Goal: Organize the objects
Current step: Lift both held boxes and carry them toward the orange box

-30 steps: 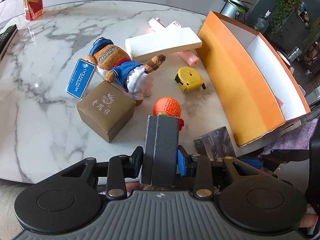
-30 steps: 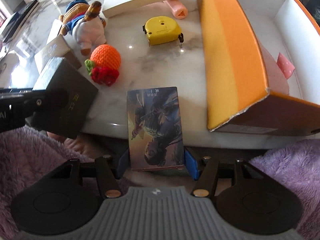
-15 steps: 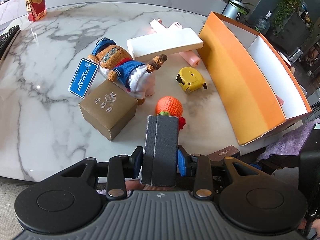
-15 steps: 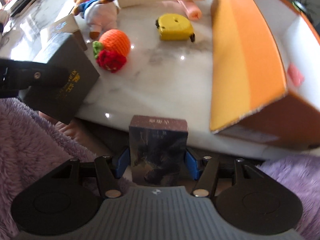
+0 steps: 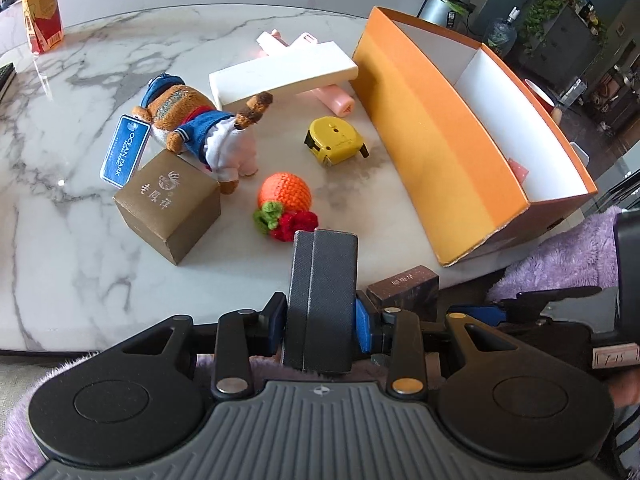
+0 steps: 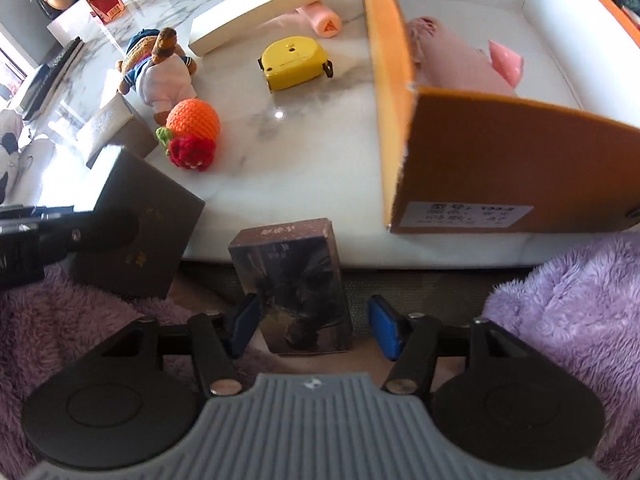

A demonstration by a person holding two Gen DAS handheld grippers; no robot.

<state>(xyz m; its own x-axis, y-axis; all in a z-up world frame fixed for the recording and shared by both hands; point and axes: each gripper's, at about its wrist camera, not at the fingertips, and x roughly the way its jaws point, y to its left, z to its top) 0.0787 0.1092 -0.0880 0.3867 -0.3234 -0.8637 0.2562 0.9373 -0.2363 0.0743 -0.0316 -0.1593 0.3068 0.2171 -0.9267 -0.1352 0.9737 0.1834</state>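
1. The printed label [image 6: 478,214] on the orange box [image 6: 516,152], ahead-right of the right gripper [image 6: 316,326], is too blurred to read.
2. The dark box [image 5: 323,300] in the left gripper [image 5: 320,322] hides part of the crocheted fruit [image 5: 285,200].
3. The picture on the card box [image 6: 298,292] is blurred.

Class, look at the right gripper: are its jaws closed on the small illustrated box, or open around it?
Open. In the right wrist view the right gripper has a clear gap between its right blue pad and the illustrated box; the left pad sits close, but contact cannot be told.

four boxes [image 5: 167,209], one plush bear [image 5: 200,132]
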